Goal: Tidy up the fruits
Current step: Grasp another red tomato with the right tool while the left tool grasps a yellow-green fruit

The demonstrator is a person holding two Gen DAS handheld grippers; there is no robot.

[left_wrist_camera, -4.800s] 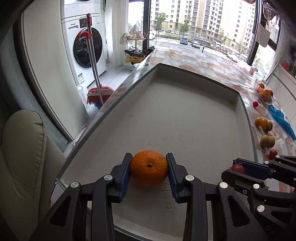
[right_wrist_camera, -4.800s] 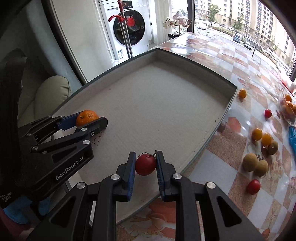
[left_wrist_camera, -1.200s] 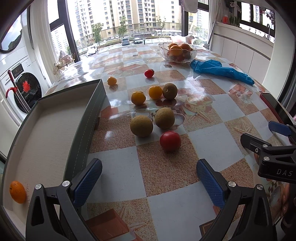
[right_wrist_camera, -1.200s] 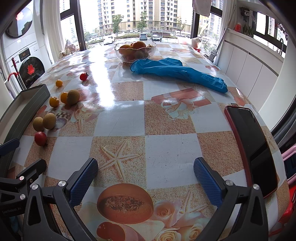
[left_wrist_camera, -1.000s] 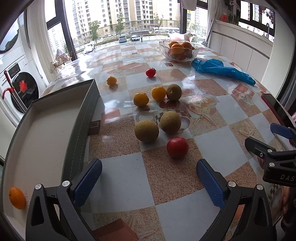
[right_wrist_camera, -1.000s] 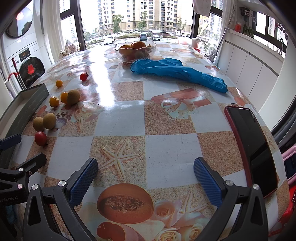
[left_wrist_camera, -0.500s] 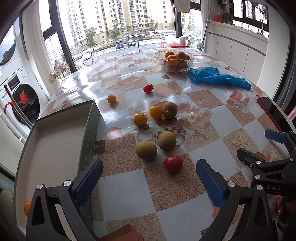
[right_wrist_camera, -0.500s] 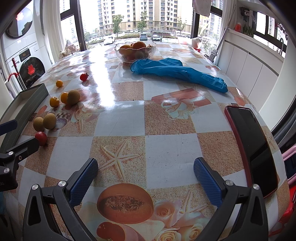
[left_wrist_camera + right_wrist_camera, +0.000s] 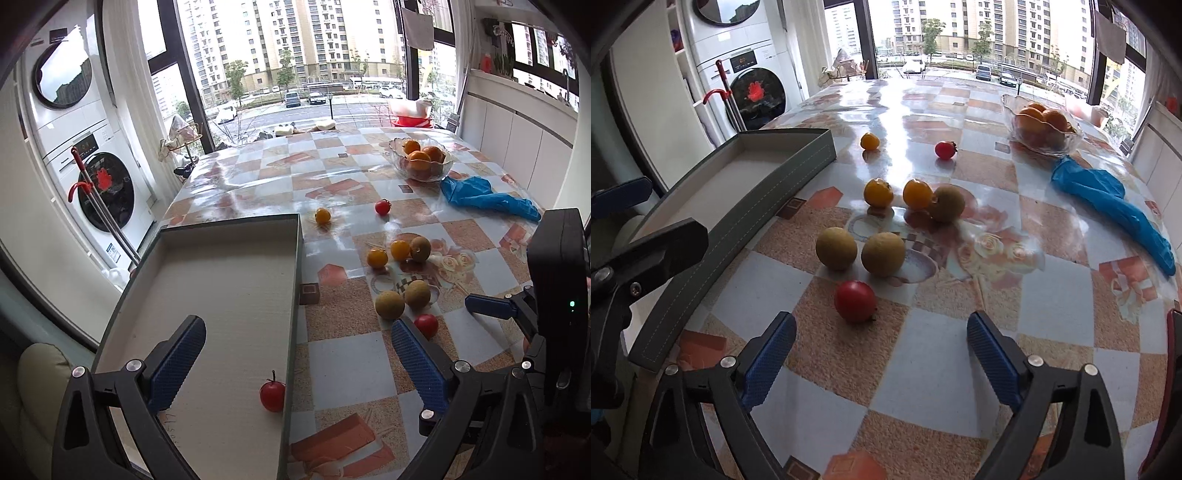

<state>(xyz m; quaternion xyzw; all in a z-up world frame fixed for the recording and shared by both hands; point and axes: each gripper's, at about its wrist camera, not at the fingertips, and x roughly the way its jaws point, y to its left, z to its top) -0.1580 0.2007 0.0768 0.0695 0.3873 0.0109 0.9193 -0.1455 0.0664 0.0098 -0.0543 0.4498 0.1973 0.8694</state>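
Observation:
A grey tray (image 9: 295, 273) lies at the table's left with a small red tomato (image 9: 272, 396) inside near its right wall. My left gripper (image 9: 295, 350) is open and empty above the tray's right wall. Loose fruit lies on the checked table: a red tomato (image 9: 855, 300), two tan round fruits (image 9: 836, 247) (image 9: 882, 254), two yellow-orange fruits (image 9: 878, 192) (image 9: 917, 194), a brownish fruit (image 9: 946, 203). My right gripper (image 9: 881, 347) is open and empty, just short of the red tomato.
A glass bowl of oranges (image 9: 1043, 123) stands at the back right. A blue glove (image 9: 1108, 199) lies at the right. A small yellow fruit (image 9: 869, 141) and a red tomato (image 9: 945, 149) lie farther back. A washing machine (image 9: 92, 184) stands left.
My left gripper has swung left and pulled back, so the tray and its red tomato come into view. My right gripper has turned left toward the fruit cluster, close to the red tomato.

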